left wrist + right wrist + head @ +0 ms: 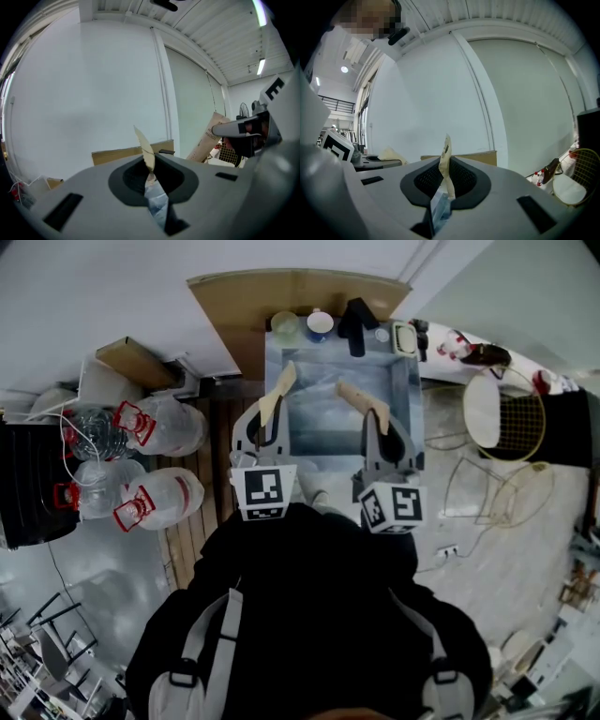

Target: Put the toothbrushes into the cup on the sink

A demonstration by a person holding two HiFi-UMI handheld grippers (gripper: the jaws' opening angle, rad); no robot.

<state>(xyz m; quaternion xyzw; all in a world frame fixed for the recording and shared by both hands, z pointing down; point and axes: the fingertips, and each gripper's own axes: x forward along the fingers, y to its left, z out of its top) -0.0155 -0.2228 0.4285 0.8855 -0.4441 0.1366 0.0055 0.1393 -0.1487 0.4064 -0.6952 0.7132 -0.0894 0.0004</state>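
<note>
Nearest is the person's black top with grey backpack straps (217,634). Just above it are the two marker cubes, one on each gripper, with black and white squares but no letters.

The left gripper (267,423) has its fingers clenched on the left toothbrush (278,390), a flat tan piece that sticks out past the fingers over the left edge of the sink (410,395). The right gripper (380,432) has its fingers clenched in the same way on the right toothbrush (361,399), which points over the right part of the basin. In the right gripper view this toothbrush carries a small dark mark, too small to read.

On the back edge of the sink stand a pale cup (284,324) and, just beside it, a white cup (320,324) with a blue inside. Both toothbrushes are outside the cups, well apart from them. A black tap (356,326) stands to the right of the white cup.

Behind the sink a cardboard sheet (281,292) leans on the wall. In the left gripper view a second cardboard piece (211,138) has dark print, not readable.

On the floor to the left lie clear water bottles (159,423) with red handles. To the right a racket (520,423) with a yellow frame leans.
</note>
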